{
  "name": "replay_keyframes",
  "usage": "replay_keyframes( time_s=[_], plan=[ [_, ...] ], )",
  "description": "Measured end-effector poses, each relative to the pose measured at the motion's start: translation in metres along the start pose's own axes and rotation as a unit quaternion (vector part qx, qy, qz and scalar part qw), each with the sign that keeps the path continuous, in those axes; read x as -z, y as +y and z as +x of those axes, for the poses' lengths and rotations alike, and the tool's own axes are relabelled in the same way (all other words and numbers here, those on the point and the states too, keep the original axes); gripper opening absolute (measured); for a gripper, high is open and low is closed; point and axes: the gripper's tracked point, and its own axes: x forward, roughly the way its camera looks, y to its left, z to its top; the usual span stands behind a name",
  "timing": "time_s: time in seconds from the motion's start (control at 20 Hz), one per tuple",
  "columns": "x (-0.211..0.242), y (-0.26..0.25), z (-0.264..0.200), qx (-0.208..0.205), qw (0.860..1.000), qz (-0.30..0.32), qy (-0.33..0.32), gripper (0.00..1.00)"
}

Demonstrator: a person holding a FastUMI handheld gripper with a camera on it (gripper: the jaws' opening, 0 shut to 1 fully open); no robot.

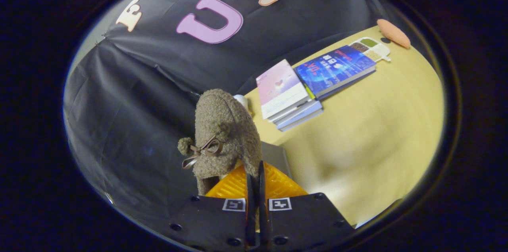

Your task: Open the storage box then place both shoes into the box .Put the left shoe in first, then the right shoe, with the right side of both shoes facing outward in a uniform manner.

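Fingers (256, 176) pinched on fuzzy shoe (222, 133), lifted beside books (293, 97).

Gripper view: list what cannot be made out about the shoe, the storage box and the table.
- Shoe: the fingers, nearly closed on its edge, and its fuzzy upper hide the opening; left or right cannot be told.
- Orange ribbed sole: partly covered by the gripper body.
- Grey panel behind the shoe: mostly hidden; whether it belongs to the storage box is unclear.
- Book covers: too small to read.
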Motion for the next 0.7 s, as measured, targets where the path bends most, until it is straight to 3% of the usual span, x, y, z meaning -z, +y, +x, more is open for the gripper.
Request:
replay_keyframes(
  time_s=[0.25,0.7],
  plan=[
    [0.04,0.023,0.025,-0.005,0.999,-0.014,0.048,0.08],
    [0.073,0.012,0.044,0.042,0.996,-0.048,0.068,0.08]
  ],
)
